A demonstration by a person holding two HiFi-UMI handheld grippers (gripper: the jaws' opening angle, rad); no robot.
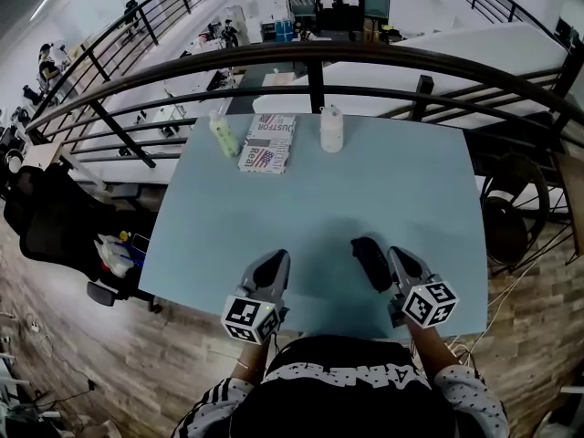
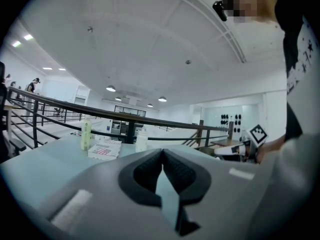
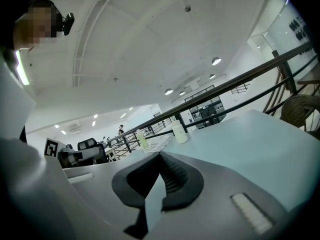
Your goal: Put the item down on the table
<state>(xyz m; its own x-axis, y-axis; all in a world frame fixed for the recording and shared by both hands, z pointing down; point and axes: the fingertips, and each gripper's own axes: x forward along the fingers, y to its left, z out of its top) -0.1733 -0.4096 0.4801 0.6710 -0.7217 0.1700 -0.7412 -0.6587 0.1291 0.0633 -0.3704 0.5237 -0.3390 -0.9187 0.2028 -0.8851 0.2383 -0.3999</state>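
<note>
Fingers (image 2: 145,171) shut empty on left gripper (image 1: 276,259) and right gripper (image 1: 400,256) (tips meeting), green bottle (image 1: 224,137), white bottle (image 1: 331,129), apparently capped.

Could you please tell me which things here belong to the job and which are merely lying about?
Job: table; left gripper and right gripper, both shut and empty; the item is perhaps the green bottle, printed box or white bottle, I cannot tell which.
Lying about: railing; black chair.

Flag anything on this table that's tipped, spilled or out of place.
Nothing stands out: the green bottle and white bottle stand upright, the printed box lies flat between them, and the table shows no spill.
</note>
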